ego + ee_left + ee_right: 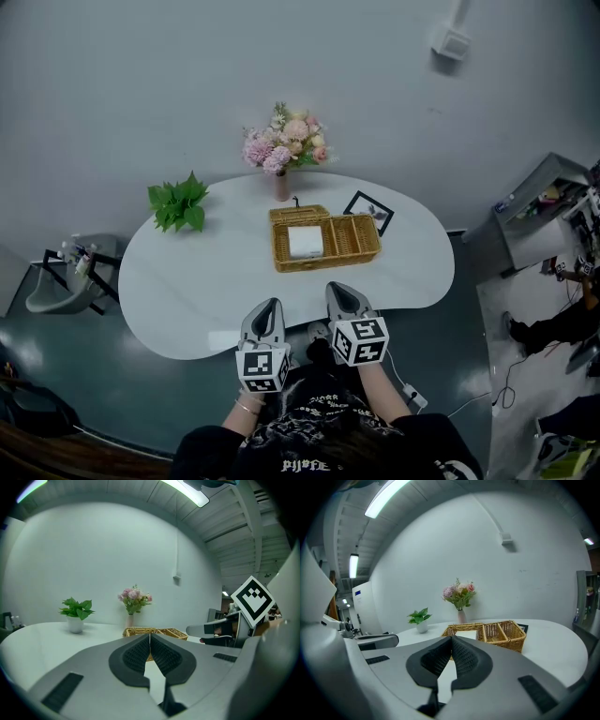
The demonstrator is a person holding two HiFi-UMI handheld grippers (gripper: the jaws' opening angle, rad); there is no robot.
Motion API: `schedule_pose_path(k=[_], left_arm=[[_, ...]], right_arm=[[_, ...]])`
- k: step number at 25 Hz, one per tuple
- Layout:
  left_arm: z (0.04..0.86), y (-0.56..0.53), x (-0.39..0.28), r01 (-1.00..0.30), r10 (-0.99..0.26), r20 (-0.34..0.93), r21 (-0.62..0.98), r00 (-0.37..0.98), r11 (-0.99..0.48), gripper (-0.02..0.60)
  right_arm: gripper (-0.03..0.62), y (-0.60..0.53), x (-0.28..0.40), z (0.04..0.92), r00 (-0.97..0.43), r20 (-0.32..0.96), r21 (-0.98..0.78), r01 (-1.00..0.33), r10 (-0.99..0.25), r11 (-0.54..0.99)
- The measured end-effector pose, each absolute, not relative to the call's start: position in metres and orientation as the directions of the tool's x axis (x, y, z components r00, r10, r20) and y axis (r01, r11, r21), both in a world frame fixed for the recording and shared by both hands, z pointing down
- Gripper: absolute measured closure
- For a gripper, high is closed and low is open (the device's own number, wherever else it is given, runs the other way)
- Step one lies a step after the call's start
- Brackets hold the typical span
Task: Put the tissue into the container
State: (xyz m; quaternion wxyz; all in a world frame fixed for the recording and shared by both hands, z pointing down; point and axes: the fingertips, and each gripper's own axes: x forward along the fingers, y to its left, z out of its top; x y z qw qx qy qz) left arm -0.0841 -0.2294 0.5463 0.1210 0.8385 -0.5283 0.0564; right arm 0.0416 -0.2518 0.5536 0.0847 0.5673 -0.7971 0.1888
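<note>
Tissue lies flat in basket, square with its walls; left gripper, right gripper closed empty

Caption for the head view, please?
Left claw and right claw, both shut, face a wicker basket holding the white tissue.

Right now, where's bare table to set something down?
Bare: left lobe of the white table, between the green potted plant and near edge; the right lobe beyond the woven wicker basket. Crowded: back centre, pink flower vase, basket, black picture frame.
</note>
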Motion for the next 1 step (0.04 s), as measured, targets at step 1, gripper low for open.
schedule_pose_path(k=[1], left_arm=[[0.5467, -0.229, -0.0839, -0.9, -0.872, 0.223, 0.143, 0.435, -0.413, 0.557]], right_arm=[[0.569, -0.2516, 0.0417, 0.5541, -0.343, 0.35, -0.206, -0.936, -0.872, 0.285]])
